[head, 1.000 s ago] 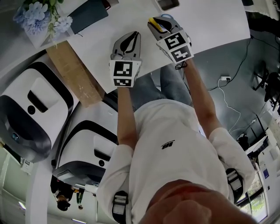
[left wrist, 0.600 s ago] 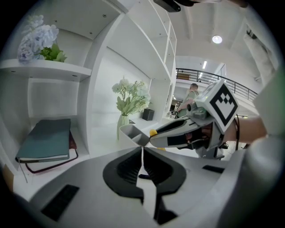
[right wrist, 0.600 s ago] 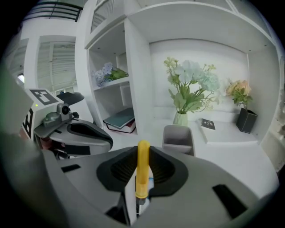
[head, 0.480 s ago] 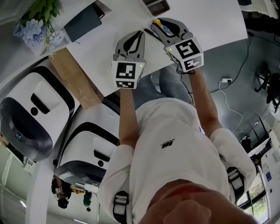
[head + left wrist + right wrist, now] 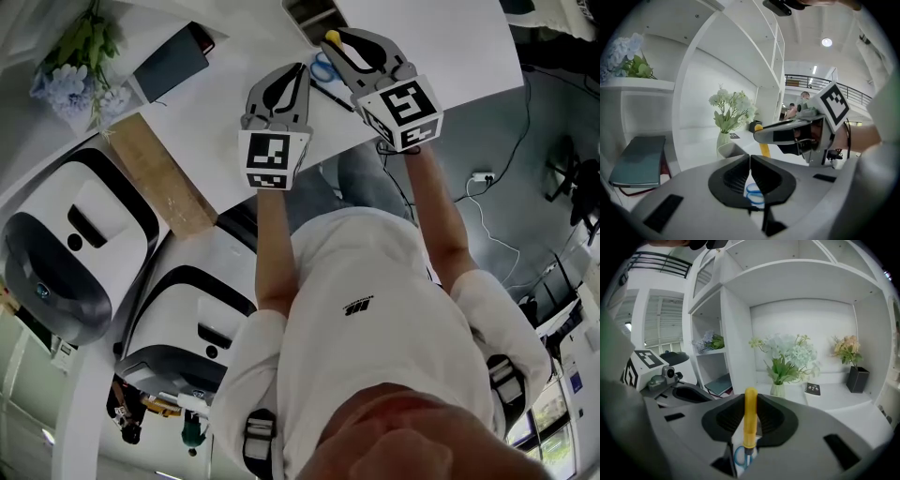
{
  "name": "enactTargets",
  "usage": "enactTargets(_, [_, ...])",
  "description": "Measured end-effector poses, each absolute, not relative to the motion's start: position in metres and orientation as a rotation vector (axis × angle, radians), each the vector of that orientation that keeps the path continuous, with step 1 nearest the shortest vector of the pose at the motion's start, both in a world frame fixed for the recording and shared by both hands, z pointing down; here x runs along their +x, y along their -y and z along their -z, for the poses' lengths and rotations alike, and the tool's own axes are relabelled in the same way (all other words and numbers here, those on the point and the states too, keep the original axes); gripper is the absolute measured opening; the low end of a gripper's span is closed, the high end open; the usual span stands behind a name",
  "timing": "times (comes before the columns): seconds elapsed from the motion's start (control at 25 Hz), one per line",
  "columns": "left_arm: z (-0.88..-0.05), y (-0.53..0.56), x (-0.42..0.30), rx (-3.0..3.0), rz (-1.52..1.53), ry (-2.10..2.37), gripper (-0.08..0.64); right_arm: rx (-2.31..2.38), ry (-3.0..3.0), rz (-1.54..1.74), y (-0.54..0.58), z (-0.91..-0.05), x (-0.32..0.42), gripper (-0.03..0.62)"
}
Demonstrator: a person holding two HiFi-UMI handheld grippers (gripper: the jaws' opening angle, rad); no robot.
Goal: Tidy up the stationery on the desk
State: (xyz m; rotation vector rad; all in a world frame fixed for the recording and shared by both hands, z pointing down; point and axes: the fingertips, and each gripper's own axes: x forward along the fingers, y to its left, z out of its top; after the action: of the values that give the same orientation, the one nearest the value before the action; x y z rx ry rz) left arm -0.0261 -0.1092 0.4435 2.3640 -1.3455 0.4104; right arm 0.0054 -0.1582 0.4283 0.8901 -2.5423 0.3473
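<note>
the right gripper (image 5: 750, 404) is pinching a yellow pen (image 5: 750, 420), which is sticking out past the jaw tips, over the near edge of the white desk (image 5: 450, 47). the left gripper (image 5: 750, 161) is hovering just beside it, its jaws pressed together on nothing. blue-handled scissors (image 5: 322, 67) are lying on the desk near that edge, beneath and between the two grippers. a dark notebook (image 5: 637, 159) is lying in a shelf compartment to the left.
</note>
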Motion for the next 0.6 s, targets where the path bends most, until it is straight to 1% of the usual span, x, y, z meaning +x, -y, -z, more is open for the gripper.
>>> enactTargets(0.6, [-0.441, 0.14, -0.03, 2.333, -0.399, 1.42, 0.0, 0.89, 2.707, -0.371, 0.204, -0.414, -0.008, 0.06])
